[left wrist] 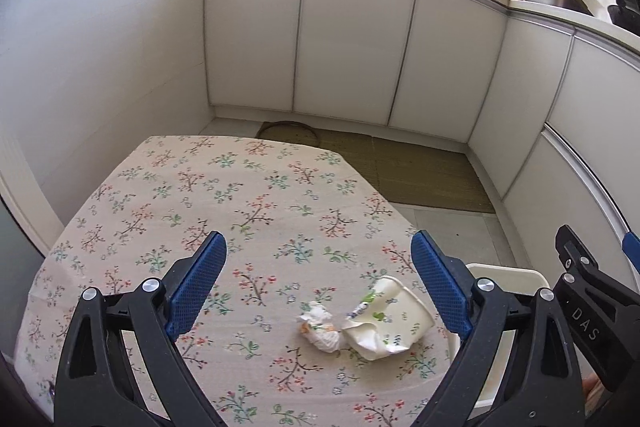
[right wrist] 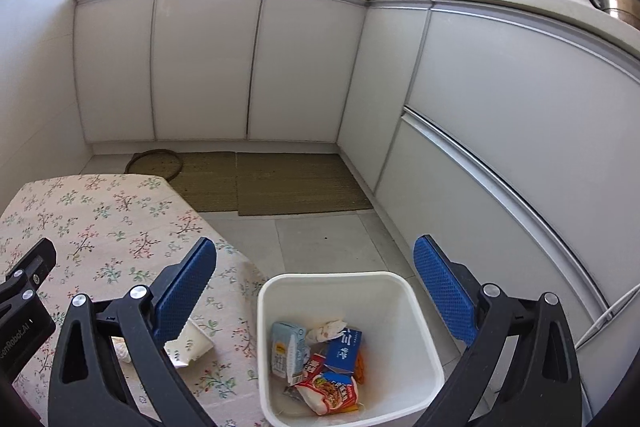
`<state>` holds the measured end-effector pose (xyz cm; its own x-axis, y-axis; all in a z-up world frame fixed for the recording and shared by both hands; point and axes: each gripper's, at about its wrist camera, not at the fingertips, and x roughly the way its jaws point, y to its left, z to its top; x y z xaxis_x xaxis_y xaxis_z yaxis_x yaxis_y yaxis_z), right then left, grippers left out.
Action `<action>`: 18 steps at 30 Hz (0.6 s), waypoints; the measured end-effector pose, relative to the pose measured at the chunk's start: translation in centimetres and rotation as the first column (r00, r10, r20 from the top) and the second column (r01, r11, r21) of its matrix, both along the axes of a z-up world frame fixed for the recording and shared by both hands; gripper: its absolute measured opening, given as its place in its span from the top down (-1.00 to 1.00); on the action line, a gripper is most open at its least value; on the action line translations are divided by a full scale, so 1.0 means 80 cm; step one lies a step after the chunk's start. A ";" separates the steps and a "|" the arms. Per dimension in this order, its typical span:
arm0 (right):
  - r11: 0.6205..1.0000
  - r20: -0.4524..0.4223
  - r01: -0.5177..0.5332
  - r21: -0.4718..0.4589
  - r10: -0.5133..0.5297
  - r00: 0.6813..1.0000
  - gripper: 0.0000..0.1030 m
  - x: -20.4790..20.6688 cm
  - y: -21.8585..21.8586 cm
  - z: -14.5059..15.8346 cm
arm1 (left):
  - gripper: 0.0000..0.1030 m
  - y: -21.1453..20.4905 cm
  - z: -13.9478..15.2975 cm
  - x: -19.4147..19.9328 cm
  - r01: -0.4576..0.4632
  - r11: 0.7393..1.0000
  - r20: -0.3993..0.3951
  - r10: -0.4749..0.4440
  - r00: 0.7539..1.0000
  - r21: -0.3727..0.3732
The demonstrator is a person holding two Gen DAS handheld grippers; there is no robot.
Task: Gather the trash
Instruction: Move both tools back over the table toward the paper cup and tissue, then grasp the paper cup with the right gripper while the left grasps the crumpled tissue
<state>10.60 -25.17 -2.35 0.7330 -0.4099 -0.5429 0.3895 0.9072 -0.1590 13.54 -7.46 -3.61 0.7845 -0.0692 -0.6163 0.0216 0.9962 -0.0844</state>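
A crushed paper cup (left wrist: 386, 319) and a crumpled tissue (left wrist: 320, 331) lie side by side on the floral tablecloth (left wrist: 200, 195), near its right edge. My left gripper (left wrist: 319, 247) hovers over them, wide open, with nothing between its blue pads. My right gripper (right wrist: 316, 247) is open too and hangs above a white bin (right wrist: 332, 277) on the floor beside the table. The bin holds a blue box (right wrist: 344, 347), a small carton (right wrist: 286, 347), a noodle packet (right wrist: 330, 393) and a tissue. The crushed paper cup (right wrist: 192, 345) peeks out behind the right gripper's left finger.
White cabinets (left wrist: 352, 47) run along the back and right, with a cluttered counter on top. Woven mats (right wrist: 296, 183) cover the floor in front of them. The bin's rim (left wrist: 508, 271) shows past the table's right edge, and the right gripper's body (left wrist: 580, 287) is close beside my left one.
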 end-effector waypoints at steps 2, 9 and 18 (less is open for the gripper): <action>0.999 -0.018 -0.037 -0.001 0.037 0.999 -0.87 0.007 0.020 -0.005 | -0.74 0.021 -0.003 0.001 -0.033 0.999 -0.012 0.033 0.999 0.003; 0.986 -0.081 -0.166 -0.024 0.163 0.983 -0.87 0.030 0.091 -0.024 | -0.74 0.087 -0.012 0.000 -0.136 0.991 -0.039 0.136 0.990 0.009; 0.975 -0.230 -0.222 -0.025 0.211 0.950 -0.87 0.061 0.155 -0.069 | -0.74 0.147 -0.019 -0.003 -0.225 0.974 -0.060 0.225 0.972 0.003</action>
